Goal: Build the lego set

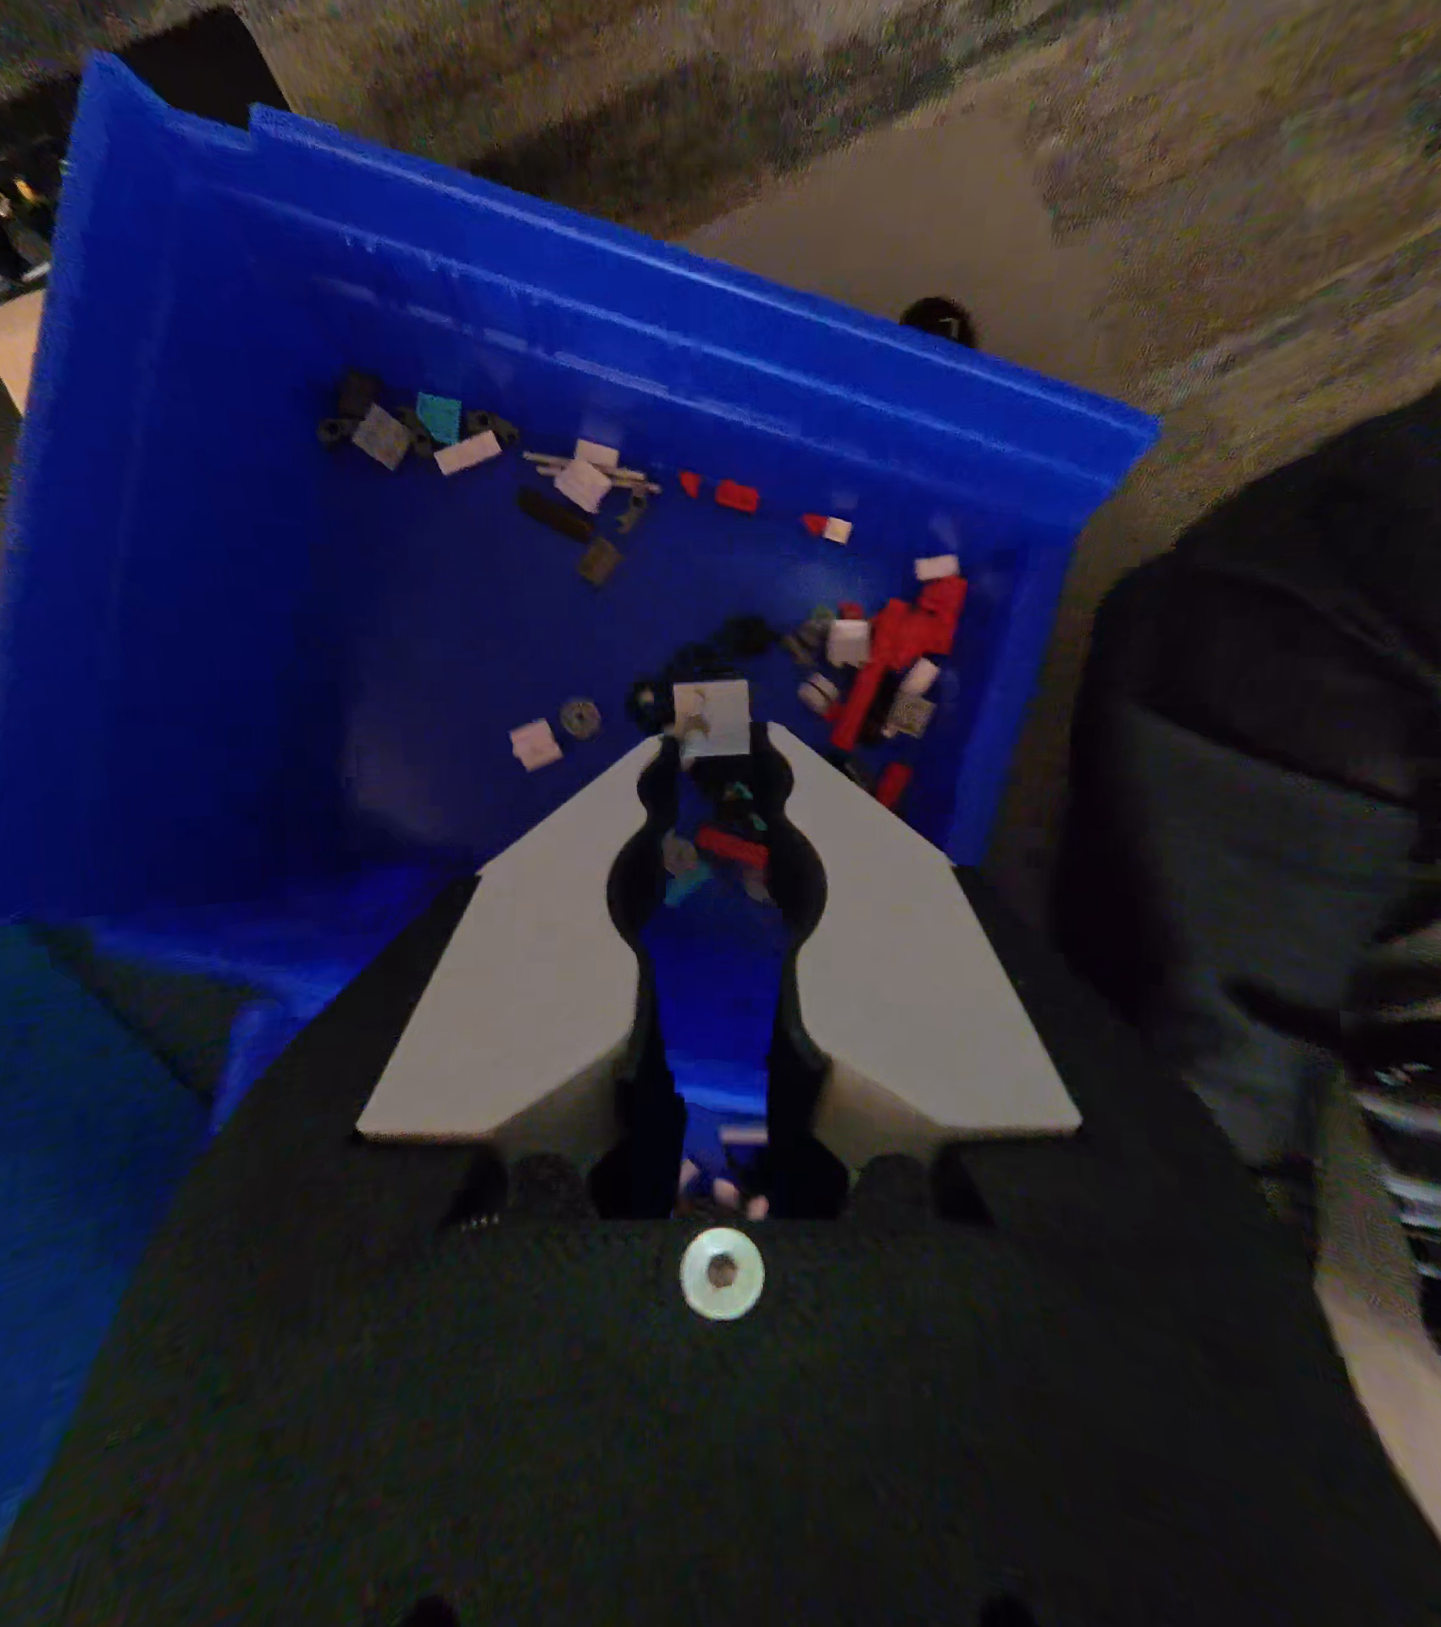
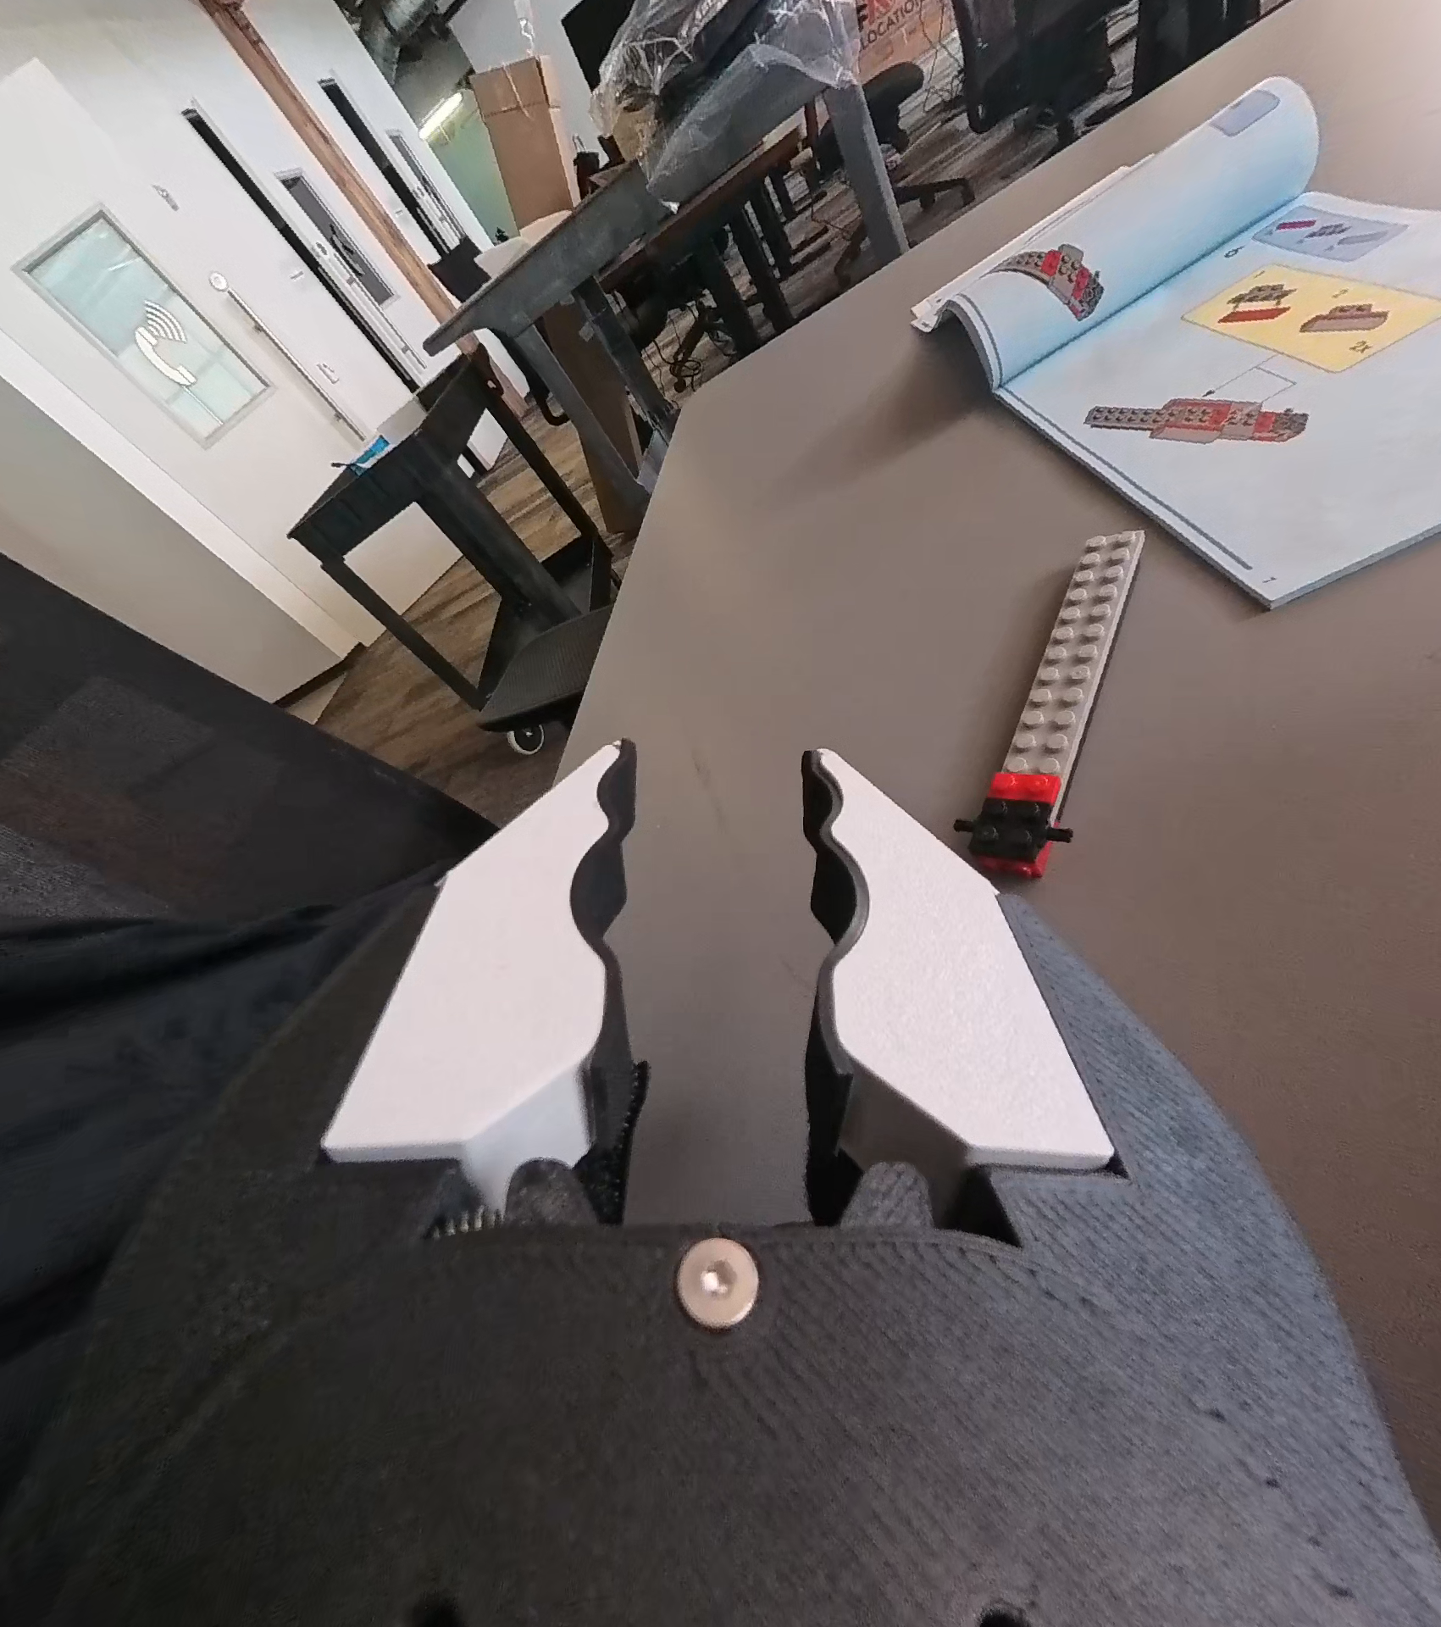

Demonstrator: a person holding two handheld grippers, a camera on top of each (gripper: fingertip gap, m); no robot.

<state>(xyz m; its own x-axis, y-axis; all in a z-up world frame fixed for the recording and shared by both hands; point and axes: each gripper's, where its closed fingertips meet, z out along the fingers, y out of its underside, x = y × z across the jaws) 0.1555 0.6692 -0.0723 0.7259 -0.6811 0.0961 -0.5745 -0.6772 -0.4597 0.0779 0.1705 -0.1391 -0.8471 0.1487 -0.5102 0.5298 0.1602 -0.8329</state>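
The left tool [image 1: 715, 748] reaches into a deep blue plastic bin [image 1: 197, 546] of loose small bricks, its fingers narrowed around a pale square piece [image 1: 712, 715] at the tips; blur hides whether they grip it. A red brick cluster [image 1: 901, 651] lies just right of the tips. The right tool [image 2: 718, 766] hangs wide apart and empty over the dark surface [image 2: 1227, 968]. Ahead to its right lies a long grey studded plate [image 2: 1073, 656] with a red-and-black end block [image 2: 1018, 819], an open light-blue instruction booklet [image 2: 1350, 414] beyond.
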